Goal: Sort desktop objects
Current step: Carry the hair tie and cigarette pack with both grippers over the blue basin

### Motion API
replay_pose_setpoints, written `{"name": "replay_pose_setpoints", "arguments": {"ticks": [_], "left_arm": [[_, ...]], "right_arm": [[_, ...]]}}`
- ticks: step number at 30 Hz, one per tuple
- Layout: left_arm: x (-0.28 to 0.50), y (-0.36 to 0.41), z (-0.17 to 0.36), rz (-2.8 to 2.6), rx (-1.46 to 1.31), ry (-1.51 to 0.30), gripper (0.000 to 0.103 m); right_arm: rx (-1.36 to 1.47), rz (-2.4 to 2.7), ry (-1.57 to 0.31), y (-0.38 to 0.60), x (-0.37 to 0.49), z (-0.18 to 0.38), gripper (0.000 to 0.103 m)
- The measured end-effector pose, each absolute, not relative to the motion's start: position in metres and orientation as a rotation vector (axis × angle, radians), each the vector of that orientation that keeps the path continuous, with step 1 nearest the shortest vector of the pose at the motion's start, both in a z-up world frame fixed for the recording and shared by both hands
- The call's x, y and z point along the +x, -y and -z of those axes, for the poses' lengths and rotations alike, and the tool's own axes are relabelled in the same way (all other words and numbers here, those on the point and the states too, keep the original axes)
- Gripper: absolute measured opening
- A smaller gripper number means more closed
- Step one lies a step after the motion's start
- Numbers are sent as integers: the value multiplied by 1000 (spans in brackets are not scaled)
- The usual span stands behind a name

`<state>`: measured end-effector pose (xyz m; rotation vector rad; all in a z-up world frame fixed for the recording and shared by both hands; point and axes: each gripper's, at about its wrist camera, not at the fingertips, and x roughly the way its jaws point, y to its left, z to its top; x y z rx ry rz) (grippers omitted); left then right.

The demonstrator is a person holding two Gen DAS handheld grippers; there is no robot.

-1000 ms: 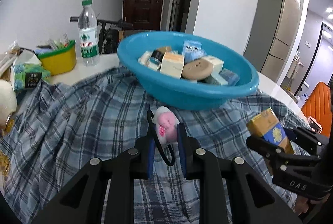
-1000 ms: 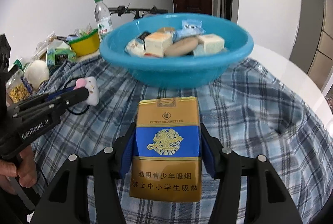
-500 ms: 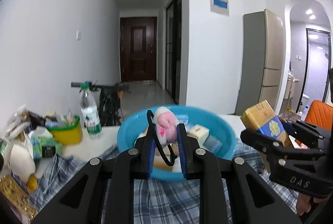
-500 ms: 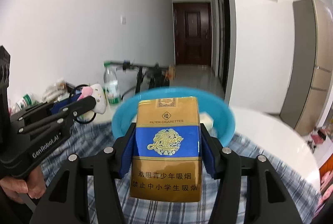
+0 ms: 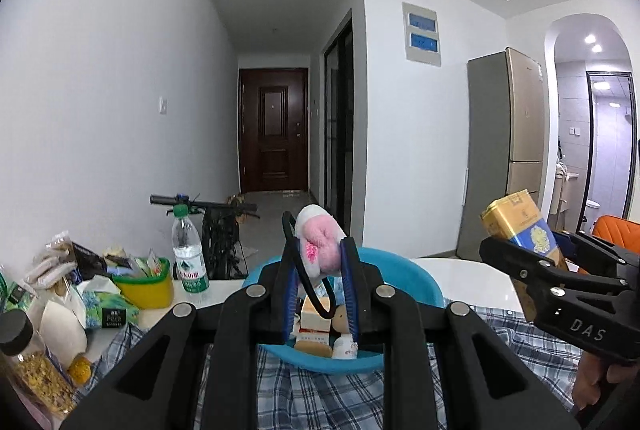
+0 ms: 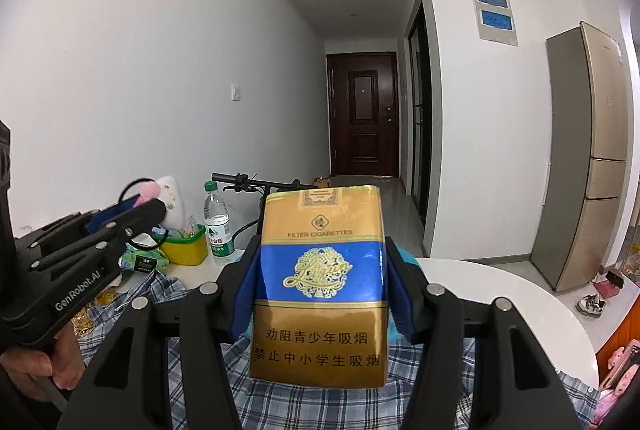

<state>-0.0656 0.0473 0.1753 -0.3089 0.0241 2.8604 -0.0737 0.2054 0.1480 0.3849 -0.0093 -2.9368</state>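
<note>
Left gripper clenched on a pink-and-white plush hair tie (black elastic loop dangling between the fingers), raised above the blue basin. Right gripper clamped on a gold-and-blue cigarette pack, upright, its sides pressed by the blue pads. Both held in the air over the plaid cloth. Basin sits on the cloth, holding small boxes and soap-like pieces. Water bottle and yellow tub stand on the white table left of the basin.
</note>
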Motion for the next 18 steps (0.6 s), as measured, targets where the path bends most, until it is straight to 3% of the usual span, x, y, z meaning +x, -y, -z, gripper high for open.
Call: {"name": "replay_pose_setpoints", "arguments": {"ticks": [18], "left_arm": [[-174,-53,-152,-2925,-353,-48,21]], "right_arm": [[458,3020,-108,-209,-157,-142,55]]}}
